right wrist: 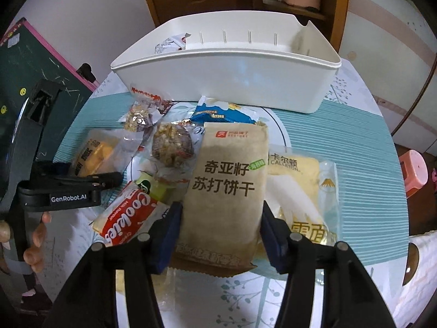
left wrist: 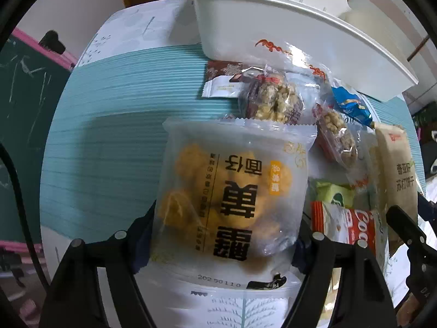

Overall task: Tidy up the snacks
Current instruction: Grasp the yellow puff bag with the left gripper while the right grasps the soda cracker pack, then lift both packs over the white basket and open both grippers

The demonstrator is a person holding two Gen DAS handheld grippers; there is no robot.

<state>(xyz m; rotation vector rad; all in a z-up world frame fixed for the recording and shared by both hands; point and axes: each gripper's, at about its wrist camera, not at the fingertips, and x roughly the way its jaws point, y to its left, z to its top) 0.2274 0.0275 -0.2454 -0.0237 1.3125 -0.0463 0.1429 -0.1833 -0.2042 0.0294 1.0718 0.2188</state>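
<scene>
— Looking at the left tool (left wrist: 226,235), what sits between its fingers?
— A frosted packet of yellow pastries (left wrist: 232,191), lying on the desk (left wrist: 114,142); the pads flank it, but I cannot tell whether they press.
— And the right tool (right wrist: 221,229)?
— Its blue pads are closed against both edges of the brown soda cracker packet (right wrist: 229,180), which lies on the snack pile.
— Where is the bin?
— The white bin (right wrist: 226,82) stands behind the pile, with one wrapped snack (right wrist: 169,45) inside at its left end.
</scene>
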